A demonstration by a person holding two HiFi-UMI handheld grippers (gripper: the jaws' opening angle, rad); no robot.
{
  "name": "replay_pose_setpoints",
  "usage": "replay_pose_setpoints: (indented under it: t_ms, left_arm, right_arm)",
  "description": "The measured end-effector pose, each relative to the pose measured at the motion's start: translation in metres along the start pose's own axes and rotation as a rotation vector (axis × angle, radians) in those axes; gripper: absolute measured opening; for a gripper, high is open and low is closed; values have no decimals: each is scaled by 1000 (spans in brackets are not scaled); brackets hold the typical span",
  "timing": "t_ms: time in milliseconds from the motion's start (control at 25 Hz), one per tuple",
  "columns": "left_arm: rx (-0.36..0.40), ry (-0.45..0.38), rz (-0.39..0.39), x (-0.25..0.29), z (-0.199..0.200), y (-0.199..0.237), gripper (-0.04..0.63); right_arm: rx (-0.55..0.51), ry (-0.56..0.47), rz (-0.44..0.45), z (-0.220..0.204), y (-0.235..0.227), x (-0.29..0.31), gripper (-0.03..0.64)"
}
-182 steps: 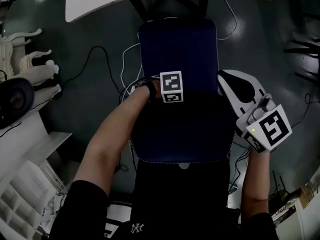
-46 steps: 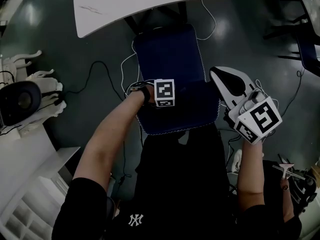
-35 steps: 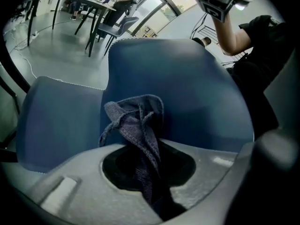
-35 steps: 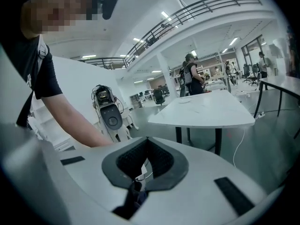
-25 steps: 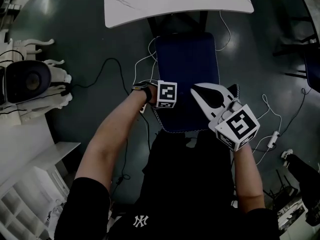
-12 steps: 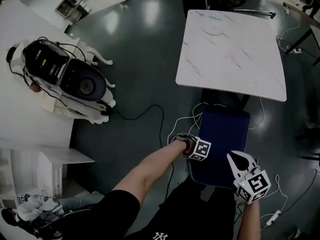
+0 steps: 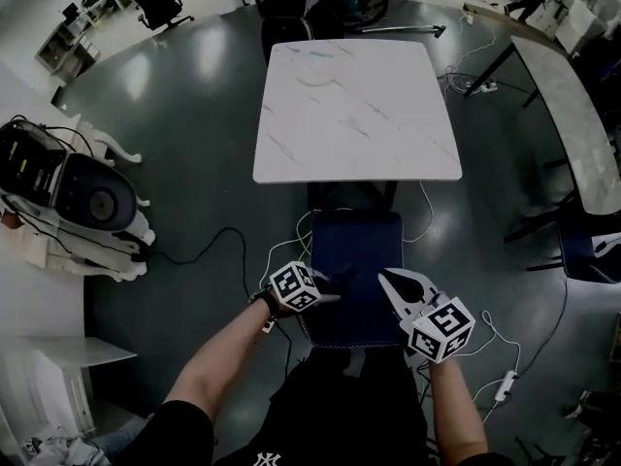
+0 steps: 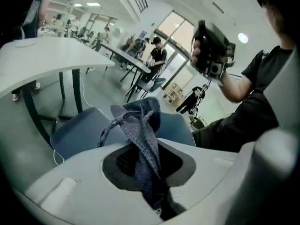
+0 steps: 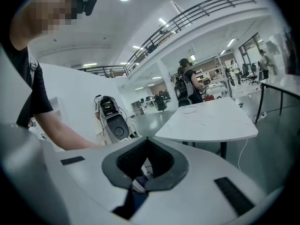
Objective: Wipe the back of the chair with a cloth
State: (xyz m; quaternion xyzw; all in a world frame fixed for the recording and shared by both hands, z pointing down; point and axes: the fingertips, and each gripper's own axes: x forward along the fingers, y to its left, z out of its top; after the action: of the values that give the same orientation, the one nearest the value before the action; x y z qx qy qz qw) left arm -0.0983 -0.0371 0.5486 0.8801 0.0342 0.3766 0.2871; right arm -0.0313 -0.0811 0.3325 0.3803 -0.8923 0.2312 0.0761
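The dark blue chair (image 7: pixel 351 260) stands below me, tucked against a white marble table (image 7: pixel 354 110). My left gripper (image 7: pixel 330 297) is over the chair's left side, shut on a blue-grey cloth (image 8: pixel 140 130). In the left gripper view the cloth bunches upward between the jaws, with the chair (image 8: pixel 79 130) behind it. My right gripper (image 7: pixel 388 278) hovers over the chair's right side, jaws together with nothing in them. In the right gripper view the right gripper (image 9: pixel 146 142) points toward the table (image 9: pixel 211 123).
A grey and white machine (image 7: pixel 87 197) sits on a white platform at the left. Cables (image 7: pixel 243 246) run over the dark floor beside the chair, and a power strip (image 7: pixel 505 384) lies at the right. Another long table (image 7: pixel 572 115) stands far right. People stand in the background.
The head view has lifted and now takes in far more of the room. The right gripper has come in from the chair's right side to over the chair. The left still holds the cloth.
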Motion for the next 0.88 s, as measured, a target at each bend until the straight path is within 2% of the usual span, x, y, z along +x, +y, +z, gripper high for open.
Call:
replay_pose_setpoints:
  t_ms: [120,440,880]
  left_arm:
    - [-12,-138,8,-13,31,-27,61]
    - [-28,-355,111,-66,85,-54,61]
    - [59,-602,251,-135,189,-122,61]
  right_arm:
    - [7,-2,-38,4,0,-13,14]
    - [-19,-54,-96,30,5,-27,14]
    - [-89,-119,-178,74,15,-59,14]
